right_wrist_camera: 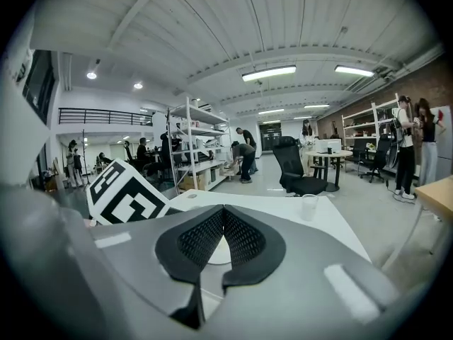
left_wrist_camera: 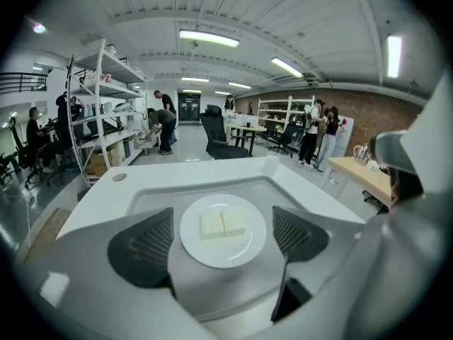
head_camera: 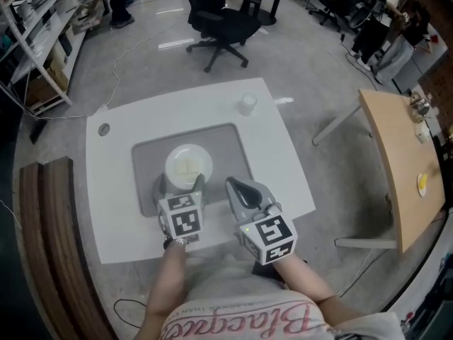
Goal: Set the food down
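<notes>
A white plate (head_camera: 174, 159) lies on a grey mat (head_camera: 228, 147) on the white table (head_camera: 283, 168). Two pale square slabs of food (head_camera: 188, 166) rest side by side on it. My left gripper (head_camera: 180, 185) is open at the plate's near edge. In the left gripper view its dark pads (left_wrist_camera: 145, 245) stand wide on either side of the plate (left_wrist_camera: 195, 241) without touching it, and the food (left_wrist_camera: 223, 222) lies flat. My right gripper (head_camera: 237, 187) hovers just right of the plate, shut and holding nothing. Its pads (right_wrist_camera: 244, 239) meet in the right gripper view.
A clear plastic cup (head_camera: 246, 103) stands near the table's far edge, and a round cable hole (head_camera: 104, 129) sits at its far left. A black office chair (head_camera: 219, 23) is beyond the table, a wooden desk (head_camera: 396, 161) to the right, shelves (head_camera: 35, 41) at the left.
</notes>
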Action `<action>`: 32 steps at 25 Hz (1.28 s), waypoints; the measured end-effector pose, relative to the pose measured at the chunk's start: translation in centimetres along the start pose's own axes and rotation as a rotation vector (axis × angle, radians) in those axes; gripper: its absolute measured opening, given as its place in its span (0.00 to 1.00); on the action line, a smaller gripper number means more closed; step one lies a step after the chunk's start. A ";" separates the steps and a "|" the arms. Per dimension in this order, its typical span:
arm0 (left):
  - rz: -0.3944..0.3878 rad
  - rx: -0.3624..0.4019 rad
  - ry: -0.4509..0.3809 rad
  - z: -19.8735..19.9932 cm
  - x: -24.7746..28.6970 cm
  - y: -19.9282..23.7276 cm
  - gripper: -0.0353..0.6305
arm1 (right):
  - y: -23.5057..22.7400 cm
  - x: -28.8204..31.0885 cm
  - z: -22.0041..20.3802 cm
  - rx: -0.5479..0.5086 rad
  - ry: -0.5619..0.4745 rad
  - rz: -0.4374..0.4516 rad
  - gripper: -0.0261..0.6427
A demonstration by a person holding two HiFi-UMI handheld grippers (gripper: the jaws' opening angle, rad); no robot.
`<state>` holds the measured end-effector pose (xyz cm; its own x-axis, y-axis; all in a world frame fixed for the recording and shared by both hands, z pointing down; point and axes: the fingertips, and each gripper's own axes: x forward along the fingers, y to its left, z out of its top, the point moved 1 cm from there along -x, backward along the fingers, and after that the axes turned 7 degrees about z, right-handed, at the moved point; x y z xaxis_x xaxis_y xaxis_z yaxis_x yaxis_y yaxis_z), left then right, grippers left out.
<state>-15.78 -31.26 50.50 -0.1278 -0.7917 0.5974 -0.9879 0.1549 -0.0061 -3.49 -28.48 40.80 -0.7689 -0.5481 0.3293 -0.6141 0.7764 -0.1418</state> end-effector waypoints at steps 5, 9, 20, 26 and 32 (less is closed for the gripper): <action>0.000 -0.043 -0.126 1.4 -5.6 0.1 0.53 | 1.7 -1.8 0.3 -0.018 -0.042 0.037 0.04; 0.011 -0.058 -0.186 1.1 -9.2 0.1 0.34 | 3.0 -3.3 0.0 -0.035 -0.056 0.055 0.04; 0.010 -0.081 -0.316 -0.7 -17.7 -1.2 0.05 | 7.3 -8.7 -0.1 -0.095 -0.119 0.089 0.04; -0.014 -0.073 -0.361 -0.4 -20.0 -1.8 0.05 | 7.9 -10.3 -0.8 -0.104 -0.120 0.077 0.04; -0.029 -0.055 -0.381 -0.3 -21.2 -1.7 0.05 | 9.4 -10.7 -0.4 -0.118 -0.146 0.084 0.04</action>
<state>-11.35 -14.59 38.05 -0.1335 -0.9574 0.2559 -0.9868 0.1523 0.0552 -0.91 -15.18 36.34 -0.8397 -0.5121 0.1808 -0.5279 0.8479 -0.0501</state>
